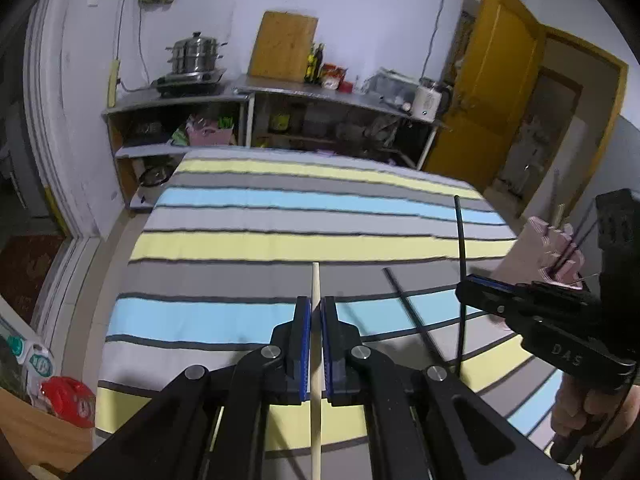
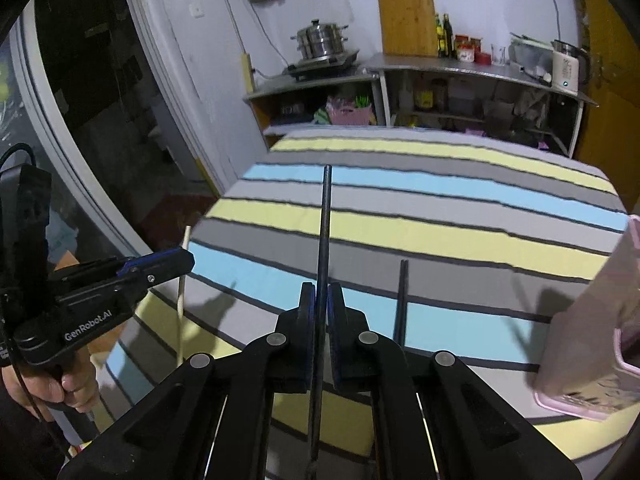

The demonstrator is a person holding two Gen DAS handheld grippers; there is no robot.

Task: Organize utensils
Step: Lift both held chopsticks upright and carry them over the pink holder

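currently the left gripper (image 1: 316, 320) is clamping a pale wooden chopstick (image 1: 315, 280) between its blue pads, while the right gripper (image 2: 321, 304) is pinching a black chopstick (image 2: 325, 220) the same way, both held above the striped cloth (image 2: 400, 224). another black chopstick (image 2: 401, 300) is lying on the cloth just beside it, and the pink holder (image 2: 592, 344) is standing at the right. each stick is being gripped along a thin line, so it is likely to pivot or slip if tilted on the way to the holder.

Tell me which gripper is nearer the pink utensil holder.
Right. The right gripper, clamping a black chopstick, sits just beside the pink holder; the left gripper, gripping a wooden chopstick, is farther away.
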